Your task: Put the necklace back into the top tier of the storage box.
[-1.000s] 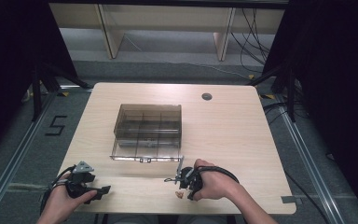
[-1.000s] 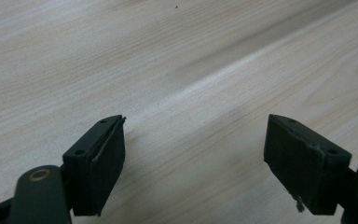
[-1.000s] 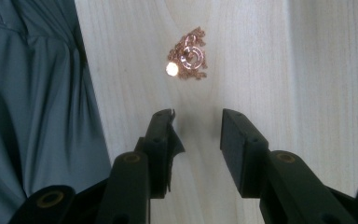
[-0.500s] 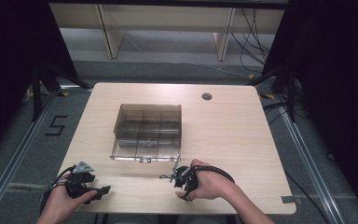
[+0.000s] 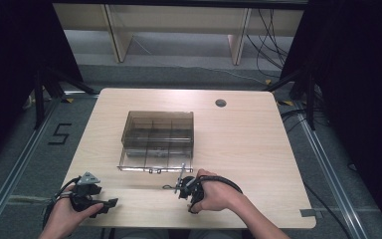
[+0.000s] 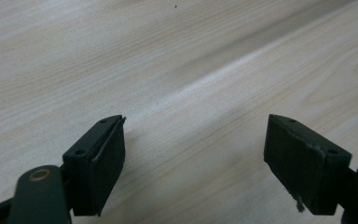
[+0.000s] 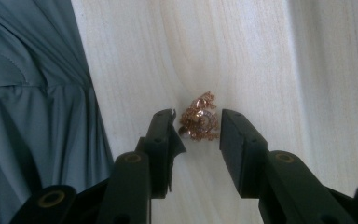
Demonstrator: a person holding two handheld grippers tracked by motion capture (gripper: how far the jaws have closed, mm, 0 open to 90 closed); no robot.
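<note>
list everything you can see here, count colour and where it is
rose-gold chain: 1, coppery pink, bunched in a small heap on the table near its front edge, between the right gripper's jaws
compartment box: 1, smoky clear plastic with dividers, middle of the table, lid folded open toward the person
table: 1, light wood, with a round grey cable hole near its far edge
floor marking "5": 1, black, on the grey floor left of the table
left gripper: 1, black, jaws wide apart over bare wood at the front left
right gripper: 1, black, jaws open either side of the chain
</note>
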